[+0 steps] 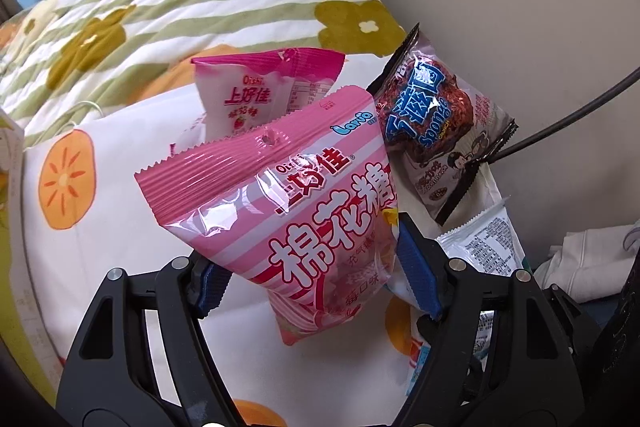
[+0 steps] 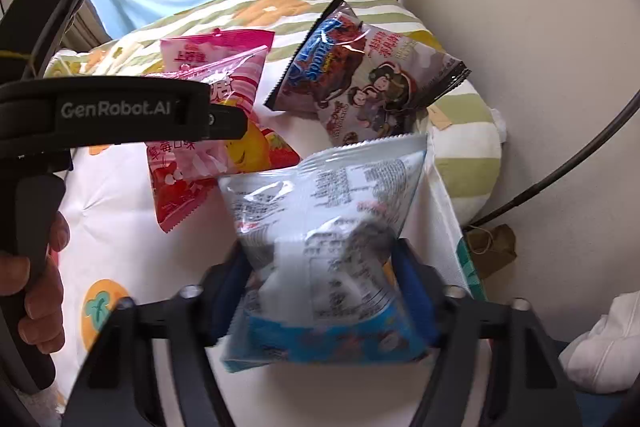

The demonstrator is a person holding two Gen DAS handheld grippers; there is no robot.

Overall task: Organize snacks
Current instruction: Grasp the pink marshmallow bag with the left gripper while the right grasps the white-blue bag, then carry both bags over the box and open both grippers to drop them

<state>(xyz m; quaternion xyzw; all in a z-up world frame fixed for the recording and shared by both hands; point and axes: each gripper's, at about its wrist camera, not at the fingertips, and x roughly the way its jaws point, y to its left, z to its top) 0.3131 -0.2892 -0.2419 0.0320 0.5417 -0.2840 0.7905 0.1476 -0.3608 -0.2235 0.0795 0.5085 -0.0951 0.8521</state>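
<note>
My left gripper [image 1: 316, 275] is shut on a pink striped marshmallow bag [image 1: 288, 203], whose lower part sits between the blue pads [image 1: 416, 267]. In the right wrist view this bag [image 2: 240, 83] hangs from the left gripper's black body [image 2: 120, 111], gripped by a person's hand [image 2: 40, 287]. My right gripper [image 2: 320, 291] is shut on a pale blue and white snack bag [image 2: 328, 211], which also shows in the left wrist view [image 1: 488, 239]. A second pink bag [image 1: 240, 95] [image 2: 216, 45] and a brown chocolate crunch bag [image 1: 436, 127] [image 2: 360, 75] lie behind on the bedding.
A white pillow with orange fruit prints [image 1: 80, 207] lies under the snacks. Behind it is a green-striped flowered quilt [image 1: 160, 7]. A beige wall [image 2: 520, 27] with a black cable [image 1: 580, 107] stands at the right. White cloth [image 2: 600, 347] is bunched at lower right.
</note>
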